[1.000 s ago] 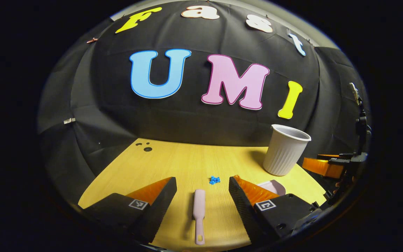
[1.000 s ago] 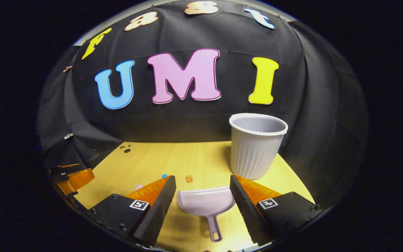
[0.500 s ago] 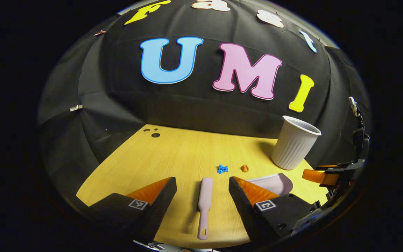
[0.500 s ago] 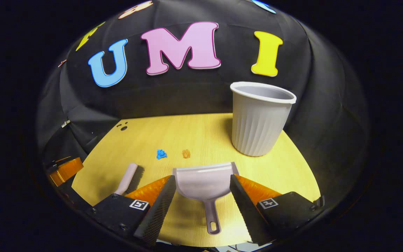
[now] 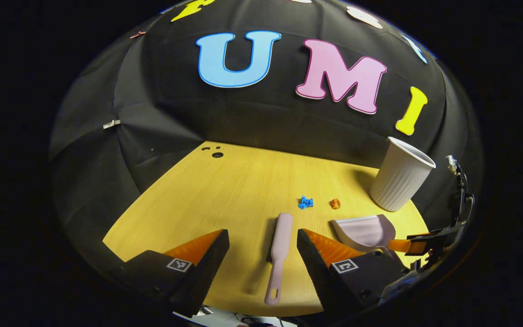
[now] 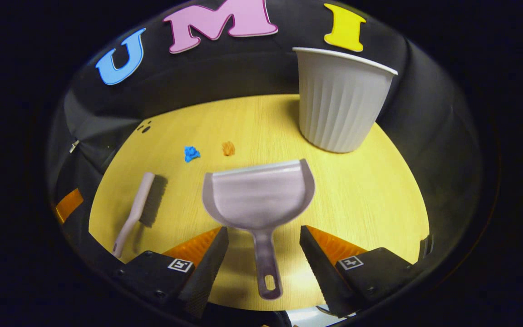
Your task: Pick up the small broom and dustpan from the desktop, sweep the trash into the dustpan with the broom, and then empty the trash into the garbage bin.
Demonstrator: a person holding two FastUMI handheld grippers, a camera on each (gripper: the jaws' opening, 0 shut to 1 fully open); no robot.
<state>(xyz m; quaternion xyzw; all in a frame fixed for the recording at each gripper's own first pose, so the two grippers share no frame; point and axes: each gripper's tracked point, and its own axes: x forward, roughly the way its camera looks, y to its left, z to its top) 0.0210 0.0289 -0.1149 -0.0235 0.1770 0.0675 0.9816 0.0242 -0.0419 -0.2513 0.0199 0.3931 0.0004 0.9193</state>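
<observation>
no readable text, labels or numbers

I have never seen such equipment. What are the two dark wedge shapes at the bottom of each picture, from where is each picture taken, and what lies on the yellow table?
The wedges are the two fingers of a hand-held gripper; a person carries one in each hand, with a camera on each. The left gripper view looks along the left gripper, open, with the small broom lying between its fingers, not gripped. The right gripper view looks along the right gripper, also open, around the dustpan handle. Nothing is held yet. On the wooden table also lie a blue scrap and an orange scrap, the trash, and a ribbed white garbage bin stands upright at the back.
</observation>
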